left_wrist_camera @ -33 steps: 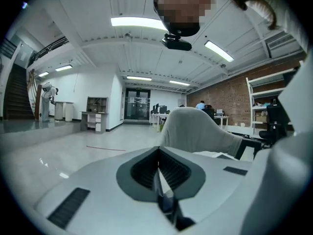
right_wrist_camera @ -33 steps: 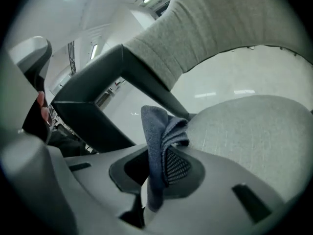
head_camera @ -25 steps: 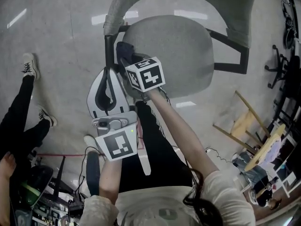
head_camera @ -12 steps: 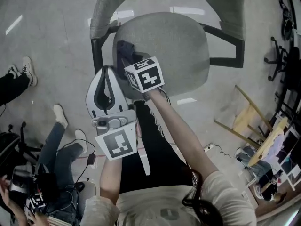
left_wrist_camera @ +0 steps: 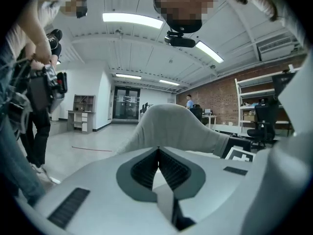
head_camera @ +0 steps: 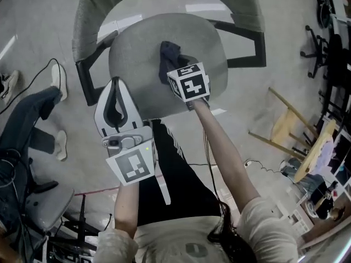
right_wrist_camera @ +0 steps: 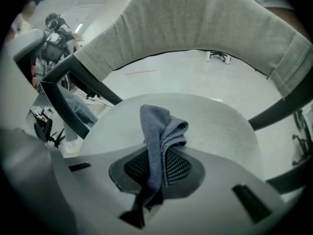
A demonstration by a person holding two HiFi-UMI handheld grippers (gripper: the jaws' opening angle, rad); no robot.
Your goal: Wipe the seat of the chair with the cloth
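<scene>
Chair seat [head_camera: 137,59] — right claw [right_wrist_camera: 157,153] tight on cloth [right_wrist_camera: 159,124]

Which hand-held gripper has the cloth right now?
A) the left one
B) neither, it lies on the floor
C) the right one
C: the right hand-held gripper is shut on the cloth above the seat; the left hand-held gripper is shut and empty.

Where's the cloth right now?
The dark blue fabric cloth is clamped in the right tool, held over the middle of the grey padded chair seat in the head view.
</scene>
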